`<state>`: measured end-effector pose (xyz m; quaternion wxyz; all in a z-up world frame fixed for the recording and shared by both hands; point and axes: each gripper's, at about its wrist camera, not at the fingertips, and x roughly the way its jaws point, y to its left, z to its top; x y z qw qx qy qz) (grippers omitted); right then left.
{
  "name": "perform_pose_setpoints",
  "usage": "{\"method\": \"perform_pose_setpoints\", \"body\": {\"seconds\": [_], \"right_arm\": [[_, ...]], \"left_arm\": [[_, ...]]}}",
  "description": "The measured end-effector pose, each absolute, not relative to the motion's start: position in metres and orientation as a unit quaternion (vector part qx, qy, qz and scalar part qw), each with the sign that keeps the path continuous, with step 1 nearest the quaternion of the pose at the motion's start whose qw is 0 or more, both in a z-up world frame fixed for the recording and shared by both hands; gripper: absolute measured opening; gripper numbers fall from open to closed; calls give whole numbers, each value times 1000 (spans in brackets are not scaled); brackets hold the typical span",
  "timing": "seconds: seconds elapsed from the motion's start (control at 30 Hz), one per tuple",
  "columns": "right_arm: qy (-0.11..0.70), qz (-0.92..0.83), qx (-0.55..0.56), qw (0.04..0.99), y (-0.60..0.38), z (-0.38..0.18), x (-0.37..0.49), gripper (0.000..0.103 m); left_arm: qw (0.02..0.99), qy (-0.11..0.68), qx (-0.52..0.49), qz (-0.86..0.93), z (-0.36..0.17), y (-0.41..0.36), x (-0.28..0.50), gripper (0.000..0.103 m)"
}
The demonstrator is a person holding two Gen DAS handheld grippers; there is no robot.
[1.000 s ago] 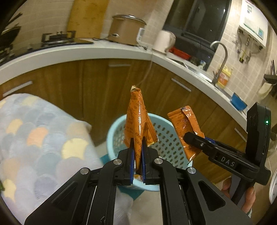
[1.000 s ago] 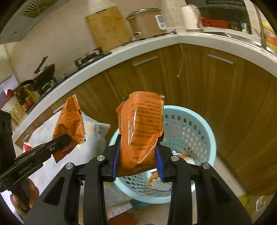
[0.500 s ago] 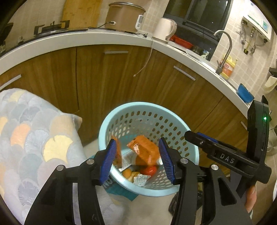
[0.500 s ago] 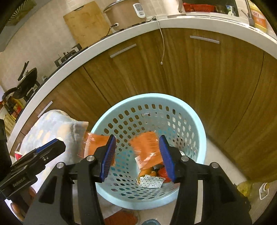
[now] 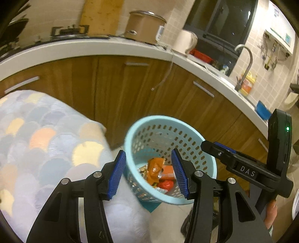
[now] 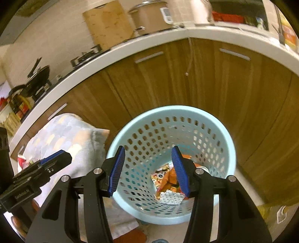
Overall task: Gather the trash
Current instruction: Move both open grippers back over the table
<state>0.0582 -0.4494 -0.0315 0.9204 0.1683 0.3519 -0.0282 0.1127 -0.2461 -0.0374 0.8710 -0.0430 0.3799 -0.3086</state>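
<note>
Both the left gripper [image 5: 148, 173] and right gripper [image 6: 147, 169] hang empty, jaws apart, over the basket [image 6: 229, 147]. Risk: knocking its rim tips wrappers [image 5: 156, 169] out.

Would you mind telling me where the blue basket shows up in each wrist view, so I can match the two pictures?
Left wrist: basket sits right of centre, low, its far wall seen between the left gripper's fingers.
Right wrist: basket sits lower centre, behind the right gripper.
Shared landmark: the brown cooker on the counter, above the basket in both.
</note>
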Motion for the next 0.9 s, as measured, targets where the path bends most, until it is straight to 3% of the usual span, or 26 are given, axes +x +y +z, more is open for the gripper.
{"method": "perform_pose_setpoints", "body": {"seconds": [0.43, 0.7, 0.9], "right_arm": [[317, 89, 75, 941, -308, 13, 74, 48], [319, 172, 20, 932, -201, 21, 87, 39], [322, 218, -6, 921, -132, 17, 98, 38]], "left_arm": [[921, 314, -97, -209, 10, -104, 88, 50], [943, 285, -125, -121, 27, -4, 75, 60], [950, 281, -123, -48, 28, 67, 72, 67]]}}
